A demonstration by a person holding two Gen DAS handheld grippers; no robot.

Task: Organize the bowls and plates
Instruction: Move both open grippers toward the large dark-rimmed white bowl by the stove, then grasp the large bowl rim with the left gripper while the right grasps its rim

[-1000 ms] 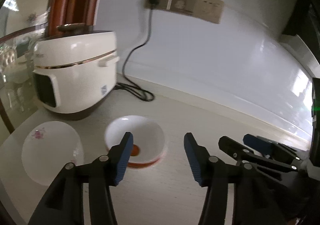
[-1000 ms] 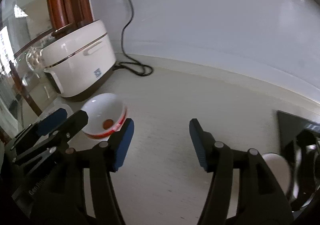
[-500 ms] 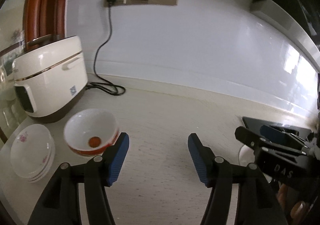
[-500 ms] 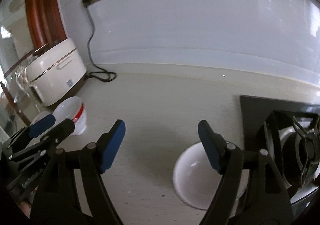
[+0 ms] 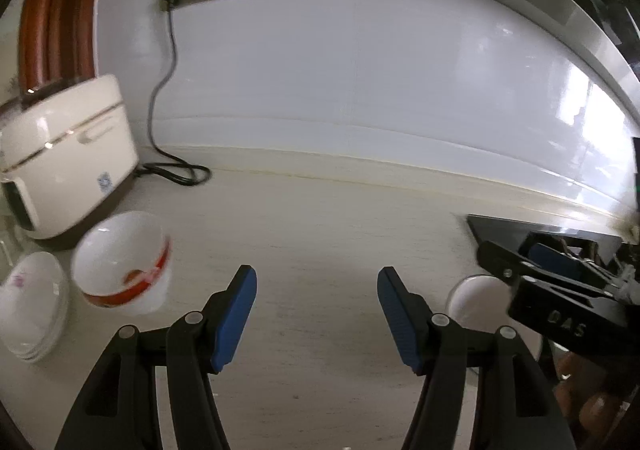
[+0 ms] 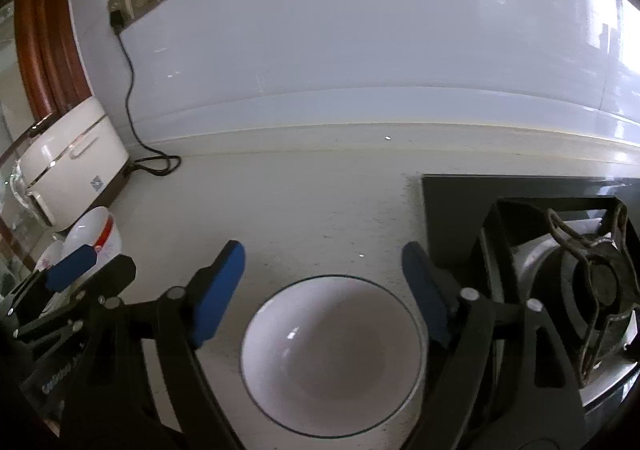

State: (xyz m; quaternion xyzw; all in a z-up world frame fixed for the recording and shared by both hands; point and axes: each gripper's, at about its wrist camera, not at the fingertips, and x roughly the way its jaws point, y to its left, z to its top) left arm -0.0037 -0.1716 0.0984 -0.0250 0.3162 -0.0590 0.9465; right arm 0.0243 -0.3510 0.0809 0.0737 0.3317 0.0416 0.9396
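**One bowl left to be gathered, the rest grouped by the cooker**

The right gripper [image 6: 322, 264] is held with its jaws spread wide and nothing is gripped between them. A white bowl [image 6: 332, 354] with a thin dark rim is framed just below and between the jaws, upright on the tabletop [image 6: 300, 209]; it is not touched by either blue pad as far as can be seen. The left gripper [image 5: 314, 290] is likewise wide open and empty, and only bare tabletop is seen between its jaws.

Further out, the stove [image 6: 560, 278] lies just to the right of the white bowl. At the far left of the tabletop, a bowl with a red band [image 5: 124, 262] is seen sitting beside a stack of plates [image 5: 32, 314], both just in front of the rice cooker [image 5: 68, 153]. Whether the red-banded bowl is a single bowl or rests on another cannot be told.

The task is judged to be partly done: plates are already stacked and one bowl is placed next to them. The white bowl by the stove is well apart from that group and is judged to be what remains to be picked up and carried over. No grasp has been made on it yet.
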